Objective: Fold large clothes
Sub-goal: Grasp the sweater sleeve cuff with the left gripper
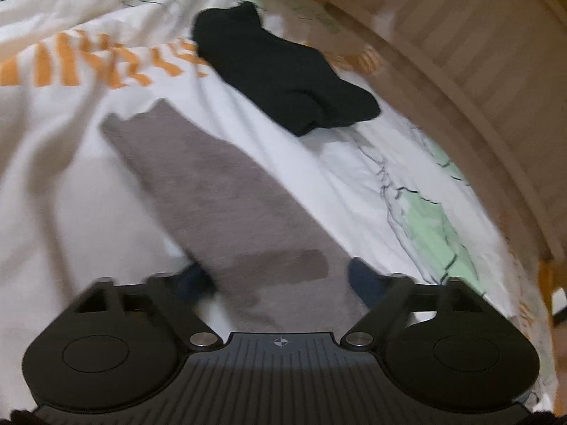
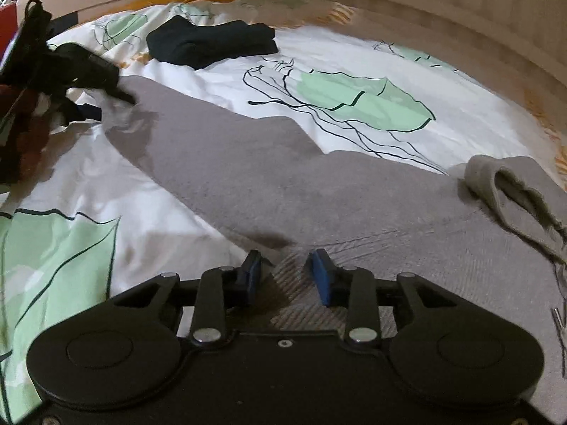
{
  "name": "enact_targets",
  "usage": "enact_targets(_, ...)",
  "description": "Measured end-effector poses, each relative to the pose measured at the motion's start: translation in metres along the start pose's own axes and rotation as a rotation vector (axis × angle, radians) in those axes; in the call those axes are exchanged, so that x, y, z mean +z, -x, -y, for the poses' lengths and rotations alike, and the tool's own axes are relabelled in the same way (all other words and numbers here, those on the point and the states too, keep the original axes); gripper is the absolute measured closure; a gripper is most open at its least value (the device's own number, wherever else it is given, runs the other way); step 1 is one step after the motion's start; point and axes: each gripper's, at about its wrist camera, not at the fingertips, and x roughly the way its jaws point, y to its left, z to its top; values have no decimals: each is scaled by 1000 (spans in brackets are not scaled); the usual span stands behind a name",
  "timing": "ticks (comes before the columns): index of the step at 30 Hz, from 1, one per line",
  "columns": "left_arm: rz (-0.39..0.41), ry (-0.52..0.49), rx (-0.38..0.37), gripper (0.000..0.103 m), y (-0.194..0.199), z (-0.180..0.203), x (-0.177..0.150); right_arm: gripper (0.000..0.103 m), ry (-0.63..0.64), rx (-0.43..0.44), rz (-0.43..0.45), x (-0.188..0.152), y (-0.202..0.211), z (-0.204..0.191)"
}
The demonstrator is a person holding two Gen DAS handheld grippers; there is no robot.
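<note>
A large grey garment (image 2: 319, 191) lies spread on the bed, its ribbed hem by my right gripper and a cuffed sleeve (image 2: 510, 194) at the right. A long grey part (image 1: 219, 191) runs away from my left gripper. My left gripper (image 1: 283, 279) is open, its blue pads on either side of the grey cloth. My right gripper (image 2: 285, 276) is open over the ribbed hem. The left gripper (image 2: 88, 71) also shows in the right wrist view, at the garment's far end.
A folded black garment (image 1: 283, 71) lies further back on the bed (image 2: 198, 44). The duvet (image 2: 354, 99) is white with green jellyfish prints. A pale wooden bed frame (image 1: 478, 71) curves along the right and far side.
</note>
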Motion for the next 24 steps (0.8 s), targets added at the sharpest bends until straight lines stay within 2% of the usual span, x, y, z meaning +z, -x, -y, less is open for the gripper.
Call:
enact_targets(1, 1, -27, 12, 21, -2, 3, 0, 58, -13, 14, -3, 1, 0, 3)
enact_targets(2, 6, -57, 27, 31, -2, 6, -1, 58, -28, 32, -7, 3, 2, 7)
enact_targets(3, 14, -83, 61, 71, -2, 7, -1, 57, -45, 53, -10, 6, 4, 12)
enact_targets(4, 21, -98, 126, 94, -1, 6, -1, 57, -64, 73, -5, 7, 8, 16)
enact_targets(5, 19, -74, 106, 94, 0, 0, 0, 57, -89, 94, 11, 9, 13, 21)
enact_targets(7, 18, 47, 40, 95, 2, -17, 2, 57, -129, 109, 51, 15, 21, 30)
enact_targets(9, 16, 90, 21, 95, 3, -22, 3, 57, -173, 109, 80, 24, 22, 42)
enact_targets(11, 17, 61, 34, 95, 3, -19, 3, 58, -188, 90, 74, 35, 13, 50)
enact_targets(13, 18, 33, 47, 95, 3, -14, 3, 65, -169, 50, 70, 45, -1, 55)
enact_targets(18, 11, 74, 14, 95, 2, -22, 4, 68, -180, -23, 1, 52, -46, 65)
enact_targets(19, 11, 83, 7, 95, 2, -24, 5, 68, -188, -25, -16, 48, -55, 67)
enact_targets(24, 26, 77, -13, 96, 7, -21, 5, 63, -227, 5, 39, 39, -48, 70)
